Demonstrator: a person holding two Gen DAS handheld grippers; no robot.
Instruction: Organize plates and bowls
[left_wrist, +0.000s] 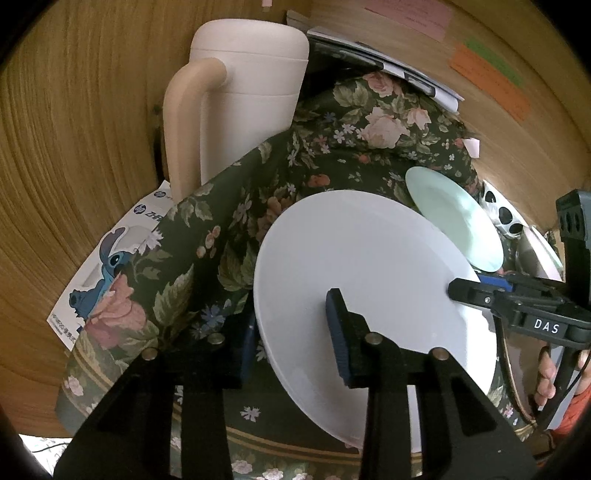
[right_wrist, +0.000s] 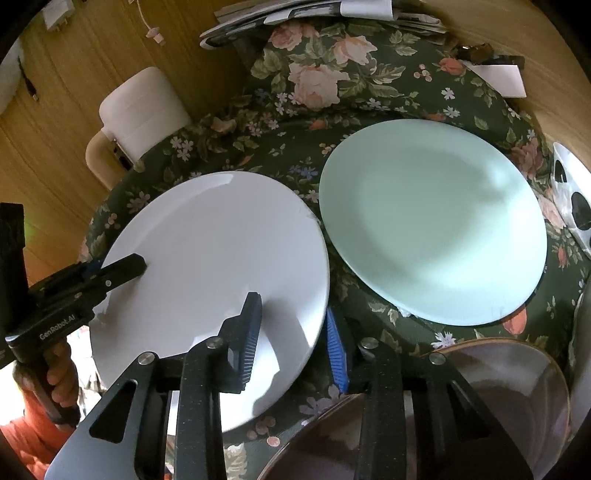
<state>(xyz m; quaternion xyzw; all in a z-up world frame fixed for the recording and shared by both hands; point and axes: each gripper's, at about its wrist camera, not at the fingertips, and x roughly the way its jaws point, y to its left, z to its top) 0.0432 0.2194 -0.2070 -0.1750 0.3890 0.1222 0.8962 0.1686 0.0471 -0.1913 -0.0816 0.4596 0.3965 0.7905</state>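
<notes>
While gripped at opposite rims, white plate tilted above floral cloth, left gripper and right gripper fingers each closed on it, green plate just beside.

You get warm, fairly dim indoor light in both views, brightest on the white plate, where the fingers cast soft shadows, and the green plate shows a pale sheen and a mottled shadow. The fisheye bends the wooden wall into curves and blackens the corners. Your near finger pads look slightly soft, and the bottom left corner is blown out white.
</notes>
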